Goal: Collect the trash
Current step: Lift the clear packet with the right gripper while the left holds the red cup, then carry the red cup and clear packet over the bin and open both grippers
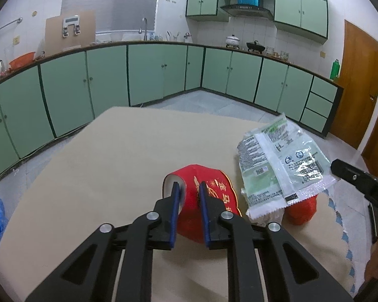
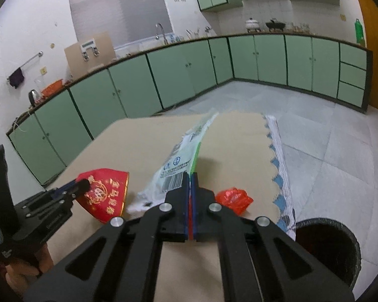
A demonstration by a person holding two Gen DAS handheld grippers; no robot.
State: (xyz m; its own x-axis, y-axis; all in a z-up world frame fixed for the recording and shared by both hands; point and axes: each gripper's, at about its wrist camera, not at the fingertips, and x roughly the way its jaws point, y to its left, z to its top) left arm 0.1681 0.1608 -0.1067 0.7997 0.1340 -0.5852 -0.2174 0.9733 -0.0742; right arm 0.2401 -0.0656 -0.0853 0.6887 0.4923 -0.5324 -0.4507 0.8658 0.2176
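Left gripper (image 1: 188,188) clamped on red paper cup (image 1: 206,201), lower centre of left wrist view, on beige table (image 1: 100,163). Right gripper (image 2: 191,176) pinched shut on green-white plastic wrapper (image 2: 179,166), raised off table at centre of right wrist view. Crumpled red wrapper (image 2: 234,199) beside it lower right, black bin (image 2: 327,246) at bottom right corner.
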